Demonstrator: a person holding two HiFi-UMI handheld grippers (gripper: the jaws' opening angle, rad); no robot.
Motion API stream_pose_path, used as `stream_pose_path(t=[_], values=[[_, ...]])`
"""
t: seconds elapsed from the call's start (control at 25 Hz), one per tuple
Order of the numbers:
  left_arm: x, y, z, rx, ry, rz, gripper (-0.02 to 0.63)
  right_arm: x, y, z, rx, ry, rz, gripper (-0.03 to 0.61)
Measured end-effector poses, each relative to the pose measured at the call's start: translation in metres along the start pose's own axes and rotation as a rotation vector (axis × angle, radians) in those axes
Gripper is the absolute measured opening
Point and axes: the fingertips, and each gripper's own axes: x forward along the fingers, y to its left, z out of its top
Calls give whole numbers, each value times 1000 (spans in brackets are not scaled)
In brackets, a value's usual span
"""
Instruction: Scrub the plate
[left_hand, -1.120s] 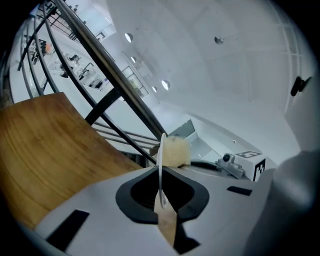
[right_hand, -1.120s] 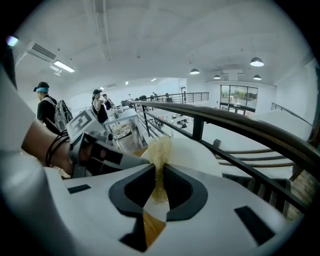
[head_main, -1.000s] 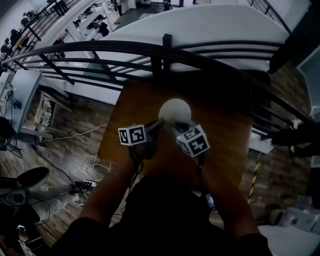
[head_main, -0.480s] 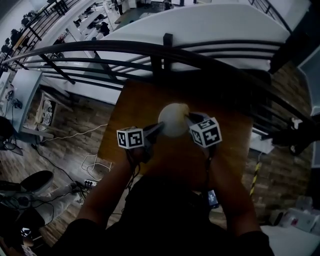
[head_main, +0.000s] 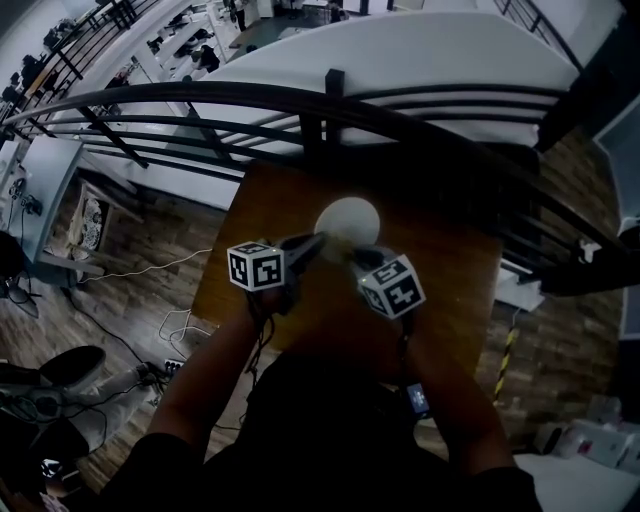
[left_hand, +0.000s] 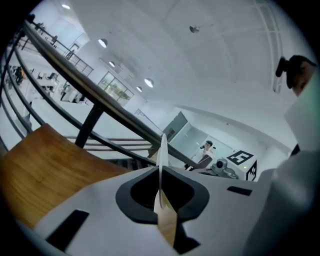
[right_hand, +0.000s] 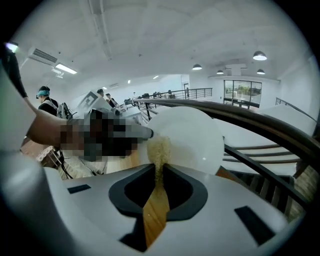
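Head view: left gripper (head_main: 316, 242), jaws clamped on the rim of the white plate (head_main: 347, 218), raised toward the far edge of the table (head_main: 262, 215); right gripper (head_main: 354, 254), jaws pinching a yellow scrub pad (right_hand: 159, 146) against its face, where hard pressure may lever the plate from that narrow rim grip.

Yellowish sponge (right_hand: 159, 147) against tilted white plate (right_hand: 192, 135)

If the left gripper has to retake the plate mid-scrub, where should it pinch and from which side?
The rim, coming edge-on from the left, as the left gripper does now. The plate is thin and flat, so jaws close easily across its edge, and that side likely leaves the face free for the sponge in the right gripper.
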Motion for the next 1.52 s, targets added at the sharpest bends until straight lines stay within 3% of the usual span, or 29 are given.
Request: stream_pose_path(t=[0.12, 0.24, 0.48, 0.8, 1.12, 1.36, 1.52], values=[[-4, -3, 7, 133, 19, 28, 20, -13, -19, -7, 9, 14, -40, 55], [-9, -10, 18, 326, 43, 72, 20, -35, -32, 5, 0, -9, -66, 55], [-13, -25, 44, 790, 88, 174, 20, -83, -34, 59, -75, -75, -68, 55], [-15, -64, 75, 1428, 118, 293, 20, -138, -17, 139, -156, -168, -8, 55], [-17, -111, 103, 2016, 71, 327, 20, -163, 5, 196, -277, -127, 92, 55], [-23, -147, 121, 2207, 19, 321, 20, -157, 21, 196, -354, 40, 154, 55], [-19, -159, 119, 2223, -7, 321, 20, -167, 4, 184, -342, 97, 139, 55]])
